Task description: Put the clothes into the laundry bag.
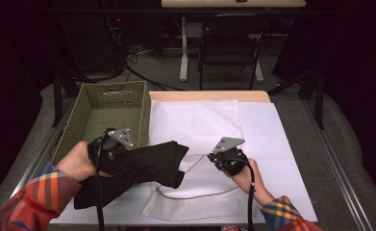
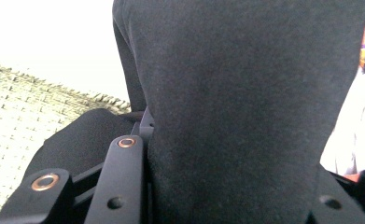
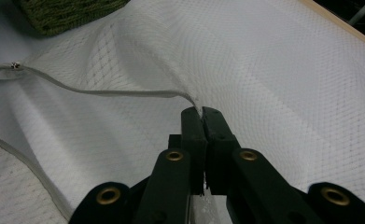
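A black garment (image 1: 147, 161) hangs bunched over the table's left front, and my left gripper (image 1: 130, 158) is shut on it. In the left gripper view the dark cloth (image 2: 245, 93) fills the gap between the jaws of the left gripper (image 2: 227, 186) and hides the tips. A white mesh bag (image 1: 195, 125) lies flat in the middle. My right gripper (image 1: 215, 155) is shut on the bag's corded rim and lifts it a little. In the right gripper view the right gripper (image 3: 202, 114) pinches that rim (image 3: 101, 91), with the mesh bag (image 3: 273, 70) spread beyond it.
A green woven basket (image 1: 104, 108) stands at the table's back left, close to my left hand; its weave (image 2: 12, 121) and corner (image 3: 63, 14) show in the gripper views. A white sheet (image 1: 277, 144) covers the table. A dark chair (image 1: 231, 38) stands behind it.
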A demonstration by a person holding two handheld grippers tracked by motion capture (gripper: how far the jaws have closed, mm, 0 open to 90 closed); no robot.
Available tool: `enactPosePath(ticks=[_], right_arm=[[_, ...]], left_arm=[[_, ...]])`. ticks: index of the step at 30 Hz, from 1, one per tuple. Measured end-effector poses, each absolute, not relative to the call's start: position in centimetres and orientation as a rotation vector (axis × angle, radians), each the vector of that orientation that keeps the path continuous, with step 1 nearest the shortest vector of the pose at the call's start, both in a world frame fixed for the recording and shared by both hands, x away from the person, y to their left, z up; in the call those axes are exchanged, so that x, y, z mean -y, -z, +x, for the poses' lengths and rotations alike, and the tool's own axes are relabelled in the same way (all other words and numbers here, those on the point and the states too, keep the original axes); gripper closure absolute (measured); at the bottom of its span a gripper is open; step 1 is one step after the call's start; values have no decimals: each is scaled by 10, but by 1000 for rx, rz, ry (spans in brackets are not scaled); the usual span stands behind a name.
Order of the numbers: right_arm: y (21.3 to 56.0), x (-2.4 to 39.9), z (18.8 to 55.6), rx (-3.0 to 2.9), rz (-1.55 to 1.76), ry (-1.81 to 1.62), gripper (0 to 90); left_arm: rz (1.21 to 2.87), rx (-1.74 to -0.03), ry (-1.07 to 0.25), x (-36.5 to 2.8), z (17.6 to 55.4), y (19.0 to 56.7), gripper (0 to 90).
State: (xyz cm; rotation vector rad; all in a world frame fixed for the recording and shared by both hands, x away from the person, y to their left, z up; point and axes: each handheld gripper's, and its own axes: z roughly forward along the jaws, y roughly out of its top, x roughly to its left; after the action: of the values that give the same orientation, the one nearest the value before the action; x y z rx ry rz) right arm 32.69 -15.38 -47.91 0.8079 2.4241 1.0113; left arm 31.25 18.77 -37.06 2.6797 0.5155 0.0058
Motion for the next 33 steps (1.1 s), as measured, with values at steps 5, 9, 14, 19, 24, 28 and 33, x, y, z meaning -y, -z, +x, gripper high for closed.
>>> enactPosePath(ticks=[5, 9, 14, 19, 24, 28, 33], right_arm=[[478, 154, 327, -2416, 818, -1016, 887], [479, 153, 327, -2419, 826, -1014, 887], [477, 155, 327, -2403, 829, -1033, 887], [476, 155, 327, -2400, 829, -1037, 887], [475, 156, 327, -2390, 837, -1046, 887], [473, 156, 326, -2383, 838, -1048, 887], [472, 157, 327, -2380, 839, -1057, 887]], left_arm=[[2663, -505, 10, -186, 310, 372, 630], [2656, -479, 19, -182, 308, 373, 631], [2653, -486, 25, -178, 304, 376, 631], [2653, -468, 59, -174, 301, 384, 631], [2636, -452, 82, -168, 300, 386, 631], [2630, -424, 99, -161, 298, 390, 630], [2622, -395, 117, -153, 295, 395, 630]])
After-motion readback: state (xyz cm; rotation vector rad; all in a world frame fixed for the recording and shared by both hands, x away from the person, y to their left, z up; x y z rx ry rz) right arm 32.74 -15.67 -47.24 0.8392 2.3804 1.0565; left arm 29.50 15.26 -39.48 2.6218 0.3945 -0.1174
